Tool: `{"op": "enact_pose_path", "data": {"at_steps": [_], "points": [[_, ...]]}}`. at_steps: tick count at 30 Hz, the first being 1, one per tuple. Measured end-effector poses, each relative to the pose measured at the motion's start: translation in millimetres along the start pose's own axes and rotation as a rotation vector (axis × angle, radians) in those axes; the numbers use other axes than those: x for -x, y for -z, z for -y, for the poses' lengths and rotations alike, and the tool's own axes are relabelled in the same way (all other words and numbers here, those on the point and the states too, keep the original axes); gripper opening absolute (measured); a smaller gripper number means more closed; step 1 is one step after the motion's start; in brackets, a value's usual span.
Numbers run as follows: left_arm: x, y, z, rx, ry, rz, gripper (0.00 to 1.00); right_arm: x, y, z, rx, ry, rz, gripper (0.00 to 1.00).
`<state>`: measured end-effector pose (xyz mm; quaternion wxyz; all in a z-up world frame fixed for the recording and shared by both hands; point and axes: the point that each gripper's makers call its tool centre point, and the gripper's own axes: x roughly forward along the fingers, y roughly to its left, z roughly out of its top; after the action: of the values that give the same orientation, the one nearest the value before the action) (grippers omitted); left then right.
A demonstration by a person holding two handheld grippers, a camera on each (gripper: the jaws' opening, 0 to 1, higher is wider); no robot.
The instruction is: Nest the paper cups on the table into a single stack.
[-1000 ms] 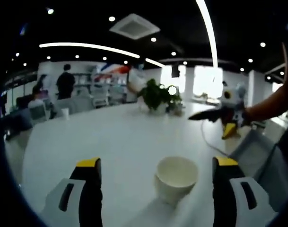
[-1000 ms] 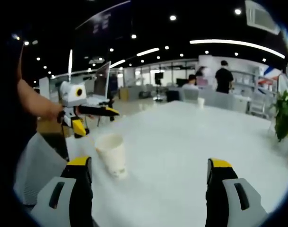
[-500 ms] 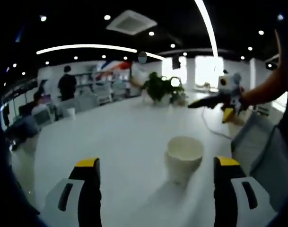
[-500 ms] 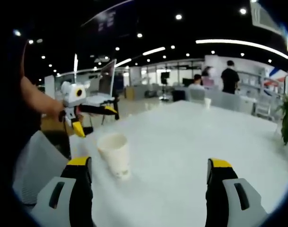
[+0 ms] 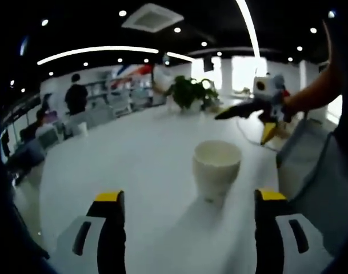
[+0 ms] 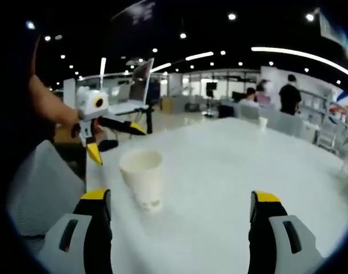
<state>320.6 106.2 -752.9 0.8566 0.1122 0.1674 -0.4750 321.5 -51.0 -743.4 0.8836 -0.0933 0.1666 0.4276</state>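
Left gripper view, left to right: left gripper [image 5: 185, 228] jaws spread wide at the bottom of frame, nothing between them. Paper cup [image 5: 216, 168] stands upright on the white table [image 5: 116, 171], just right of centre, ahead of the jaws and not touched. Right gripper [image 5: 259, 108] shows at upper right, above the table's far edge, well apart from the cup.

Right gripper view, left to right: left gripper [image 6: 105, 123] at upper left, near the table edge. The same cup [image 6: 142, 174] sits left of centre, closer to the left jaw. Right gripper [image 6: 182, 228] jaws also wide and empty.

I can only make out one cup near the grippers; a small white cup-like item sits far back on the table, too small to confirm.

Risks, as I judge them:
- The cup is light and empty, so a jaw tip clipping the rim on approach would tip it or skid it.
- It's off-centre in both views, so closing now would push it sideways rather than grip.
- Squeezing hard crushes the paper wall, and then it won't nest.
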Motion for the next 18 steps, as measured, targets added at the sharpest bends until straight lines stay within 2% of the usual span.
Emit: {"op": "enact_pose_path", "data": {"at_steps": [7, 10, 14, 18], "points": [[-12.3, 9.4, 9.1, -0.018, 0.036, -0.041, 0.87, -12.7, 12.7, -14.0, 0.002, -0.047, -0.031, 0.99], [-17.6, 14.2, 12.6, -0.03, 0.055, -0.061, 0.84, -17.5, 20.9, -19.2, 0.031, -0.069, -0.063, 0.91], [-24.3, 15.4, 17.2, -0.042, 0.079, -0.073, 0.77, -23.5, 24.0, -24.6, 0.032, -0.097, -0.072, 0.84], [-32.7, 19.2, 22.9, -0.083, 0.102, -0.099, 0.7, -29.8, 33.2, -29.2, 0.075, -0.11, -0.124, 0.75]]}}
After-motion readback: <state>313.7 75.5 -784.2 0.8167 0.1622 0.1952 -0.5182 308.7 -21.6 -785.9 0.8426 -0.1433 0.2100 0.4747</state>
